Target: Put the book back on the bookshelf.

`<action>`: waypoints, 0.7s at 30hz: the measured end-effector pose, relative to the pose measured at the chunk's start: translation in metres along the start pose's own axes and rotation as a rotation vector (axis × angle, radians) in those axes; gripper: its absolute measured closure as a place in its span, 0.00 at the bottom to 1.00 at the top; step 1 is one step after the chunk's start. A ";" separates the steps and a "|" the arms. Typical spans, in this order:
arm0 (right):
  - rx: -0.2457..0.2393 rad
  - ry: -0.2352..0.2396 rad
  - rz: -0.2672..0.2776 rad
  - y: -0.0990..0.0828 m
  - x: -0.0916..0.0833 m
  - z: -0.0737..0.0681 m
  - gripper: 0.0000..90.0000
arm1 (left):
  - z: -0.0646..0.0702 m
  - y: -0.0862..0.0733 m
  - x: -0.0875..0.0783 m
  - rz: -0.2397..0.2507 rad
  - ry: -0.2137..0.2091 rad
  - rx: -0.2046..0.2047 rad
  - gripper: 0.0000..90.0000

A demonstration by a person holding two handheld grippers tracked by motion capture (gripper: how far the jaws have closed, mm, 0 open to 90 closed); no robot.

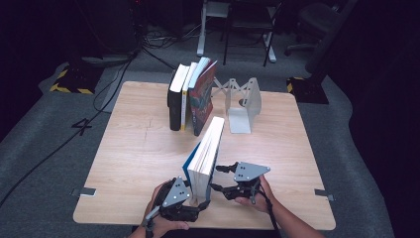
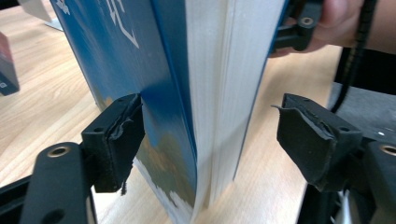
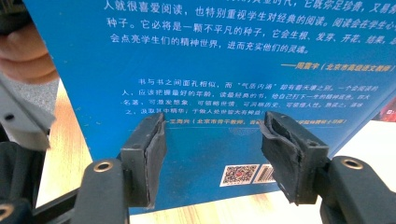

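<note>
Left gripper [image 1: 200,204] is sitting at the near end of the blue book [image 1: 205,156], jaws spread to either side of it, right pad clear of the pages, so released. Book is standing upright on the wooden table [image 1: 133,148], near the front edge, well apart from the row of books [image 1: 190,96] and white bookend [image 1: 242,106]. Right gripper [image 1: 218,177] is facing the back cover, jaws apart, not clamping anything.

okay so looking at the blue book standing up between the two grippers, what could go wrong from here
The thick blue paperback book stands tilted on the wooden table, and the left gripper straddles it with both pads off its covers, so it could topple. The right gripper faces the back cover with open jaws, gripping nothing. If the book falls forward it may hit the standing books.
</note>
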State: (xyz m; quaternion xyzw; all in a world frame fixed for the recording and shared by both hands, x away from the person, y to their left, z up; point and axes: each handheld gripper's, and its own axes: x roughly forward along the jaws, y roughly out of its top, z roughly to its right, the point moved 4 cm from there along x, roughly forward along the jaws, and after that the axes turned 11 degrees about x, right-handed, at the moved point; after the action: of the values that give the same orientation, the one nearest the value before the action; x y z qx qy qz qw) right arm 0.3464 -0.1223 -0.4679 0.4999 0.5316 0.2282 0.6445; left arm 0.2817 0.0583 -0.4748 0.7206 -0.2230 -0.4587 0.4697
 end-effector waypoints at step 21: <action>0.043 -0.095 0.055 0.005 -0.018 0.018 0.44 | -0.008 0.002 0.011 0.019 0.113 -0.046 0.42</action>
State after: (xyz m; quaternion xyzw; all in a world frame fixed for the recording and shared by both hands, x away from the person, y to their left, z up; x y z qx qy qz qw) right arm 0.3585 -0.1422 -0.4565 0.5384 0.4914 0.2103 0.6515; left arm 0.2941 0.0530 -0.4766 0.7322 -0.1926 -0.4178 0.5022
